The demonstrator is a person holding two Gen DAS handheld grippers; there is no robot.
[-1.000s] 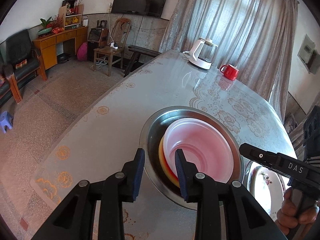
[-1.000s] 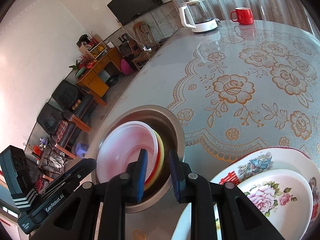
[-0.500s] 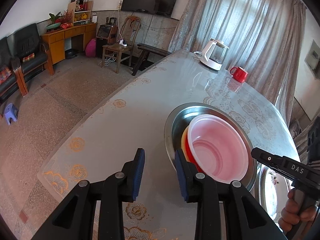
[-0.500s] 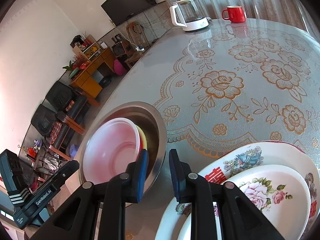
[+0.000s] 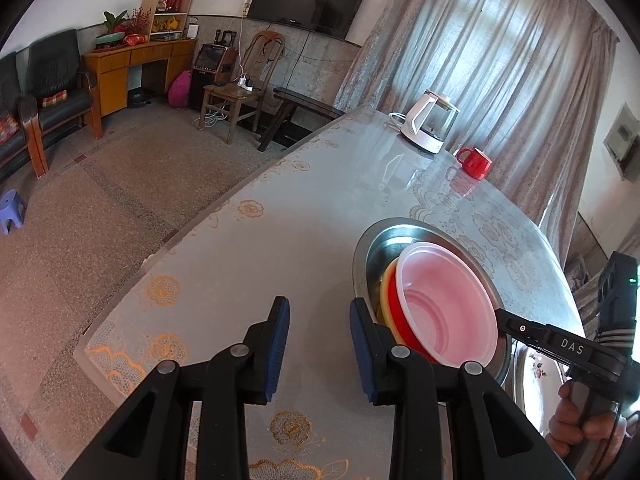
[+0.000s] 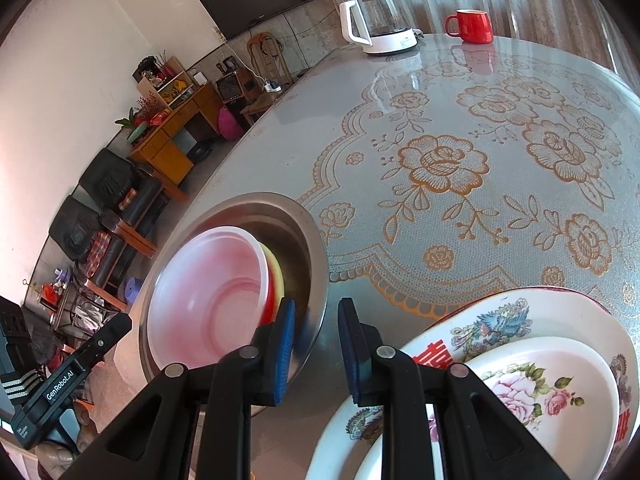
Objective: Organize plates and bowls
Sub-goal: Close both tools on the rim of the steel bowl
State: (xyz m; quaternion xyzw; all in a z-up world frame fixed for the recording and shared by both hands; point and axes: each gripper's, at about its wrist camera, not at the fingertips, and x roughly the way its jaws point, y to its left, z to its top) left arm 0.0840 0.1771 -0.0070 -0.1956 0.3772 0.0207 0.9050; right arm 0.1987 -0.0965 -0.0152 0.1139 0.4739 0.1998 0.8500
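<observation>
A steel basin (image 5: 372, 248) (image 6: 312, 240) stands on the table with a pink bowl (image 5: 444, 300) (image 6: 212, 292) nested on a red bowl (image 5: 396, 312) and a yellow bowl (image 5: 385, 280). My left gripper (image 5: 320, 344) is open over bare tablecloth, just left of the basin, nothing between its fingers. My right gripper (image 6: 316, 344) is open with a narrow gap at the basin's right rim, which shows through the gap; contact cannot be told. Right of it, a small rose plate (image 6: 560, 380) lies on a large flowered plate (image 6: 500, 320).
A white kettle (image 5: 428, 128) (image 6: 376, 24) and a red mug (image 5: 476, 164) (image 6: 472, 26) stand at the table's far end. The table edge (image 5: 192, 236) curves close on the left, with floor, chairs and a desk beyond. A hand (image 5: 576, 428) holds the right gripper's handle.
My left gripper has slid left, off the basin's near rim and over bare tablecloth. The right gripper has stayed at the basin's right rim, tilting slightly. Both openings are unchanged.
</observation>
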